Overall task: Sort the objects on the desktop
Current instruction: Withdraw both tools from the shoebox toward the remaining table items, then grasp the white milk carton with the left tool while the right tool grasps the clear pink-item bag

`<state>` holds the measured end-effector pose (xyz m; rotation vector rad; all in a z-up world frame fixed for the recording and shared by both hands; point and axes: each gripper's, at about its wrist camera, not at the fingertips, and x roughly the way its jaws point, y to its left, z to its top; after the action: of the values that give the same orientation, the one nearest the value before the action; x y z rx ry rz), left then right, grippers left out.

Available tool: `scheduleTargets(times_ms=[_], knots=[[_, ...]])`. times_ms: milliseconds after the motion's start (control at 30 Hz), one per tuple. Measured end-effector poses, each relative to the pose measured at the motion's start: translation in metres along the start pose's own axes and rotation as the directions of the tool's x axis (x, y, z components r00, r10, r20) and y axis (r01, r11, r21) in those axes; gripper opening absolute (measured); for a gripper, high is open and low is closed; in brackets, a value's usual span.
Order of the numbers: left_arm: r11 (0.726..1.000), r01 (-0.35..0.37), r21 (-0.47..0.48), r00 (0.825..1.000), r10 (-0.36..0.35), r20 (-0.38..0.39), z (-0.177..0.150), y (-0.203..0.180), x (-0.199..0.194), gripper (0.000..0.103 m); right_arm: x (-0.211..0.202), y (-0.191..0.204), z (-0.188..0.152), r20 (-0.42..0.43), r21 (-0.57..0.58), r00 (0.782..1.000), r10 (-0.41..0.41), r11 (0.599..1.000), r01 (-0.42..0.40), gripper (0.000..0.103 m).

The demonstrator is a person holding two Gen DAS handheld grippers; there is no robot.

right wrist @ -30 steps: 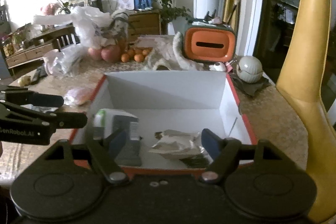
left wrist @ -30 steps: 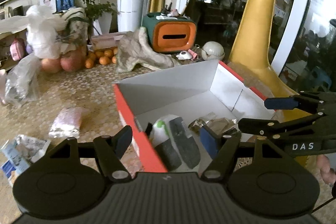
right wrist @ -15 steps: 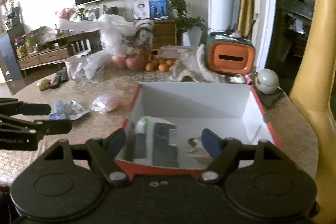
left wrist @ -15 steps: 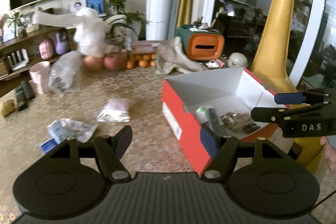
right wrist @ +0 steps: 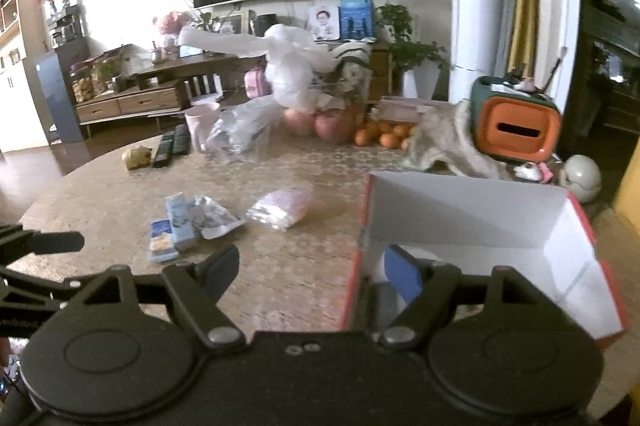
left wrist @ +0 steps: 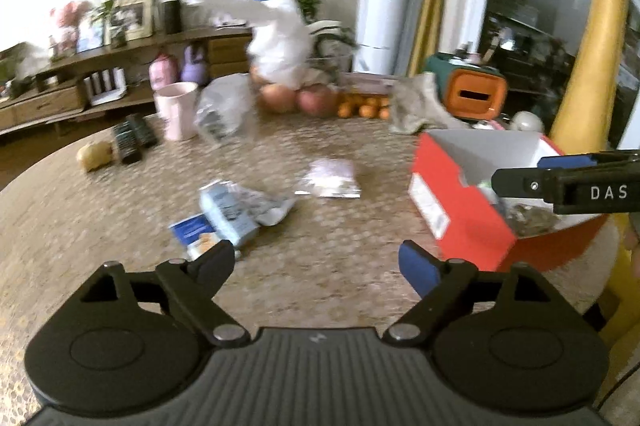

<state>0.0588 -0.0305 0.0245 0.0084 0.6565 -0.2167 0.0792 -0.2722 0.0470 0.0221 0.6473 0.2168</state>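
A red box (left wrist: 464, 214) with a white inside (right wrist: 472, 222) stands at the table's right and holds some items, among them a crumpled wrapper (left wrist: 530, 220). Left of it lie a pink packet (left wrist: 330, 178) (right wrist: 282, 206) and a heap of blue packets and wrappers (left wrist: 232, 212) (right wrist: 188, 224). My left gripper (left wrist: 316, 266) is open and empty, above the bare table in front of the blue packets. My right gripper (right wrist: 312, 272) is open and empty, over the box's front left corner; it also shows at the right in the left wrist view (left wrist: 560, 172).
At the back of the table are a pink cup (left wrist: 176, 110), remote controls (left wrist: 132, 138), a clear bag (right wrist: 240, 130), apples and oranges (right wrist: 360, 130), a white bag (left wrist: 280, 54), a cloth (right wrist: 448, 142) and an orange-green holder (right wrist: 516, 124). A yellow giraffe figure (left wrist: 592, 38) stands right of the box.
Both grippers pulled back from over the box and swung left. The left one now faces the loose packets on the table. Both stayed open and empty.
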Motion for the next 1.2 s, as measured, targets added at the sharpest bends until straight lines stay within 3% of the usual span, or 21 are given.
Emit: scheduleTargets(times_ms=[100,367,833,1033,1200], knots=[[0.999,-0.032,-0.043,0.999,0.033,0.008,-0.002,0.018,0.004,0.103,0.013,0.014,0.004,-0.001,-0.014,1.000,0.002,1.000,-0.002,0.081],[0.995,-0.088,-0.055,0.996,0.089,0.015,0.000,0.047,0.036,0.103,0.067,0.040,0.023,-0.003,-0.026,1.000,-0.026,0.999,0.026,0.083],[0.990,-0.130,-0.054,0.991,0.130,0.001,0.010,0.073,0.123,0.103,0.187,0.040,0.031,-0.093,0.048,0.991,-0.098,0.994,0.103,0.083],[0.983,-0.176,-0.055,0.984,0.177,0.022,0.013,0.079,0.149,0.103,0.218,0.039,0.033,-0.109,0.085,0.988,-0.107,0.990,0.116,0.083],[0.983,-0.170,-0.074,0.985,0.172,0.015,0.013,0.081,0.168,0.102,0.240,0.036,0.036,-0.120,0.119,0.985,-0.126,0.983,0.140,0.083]])
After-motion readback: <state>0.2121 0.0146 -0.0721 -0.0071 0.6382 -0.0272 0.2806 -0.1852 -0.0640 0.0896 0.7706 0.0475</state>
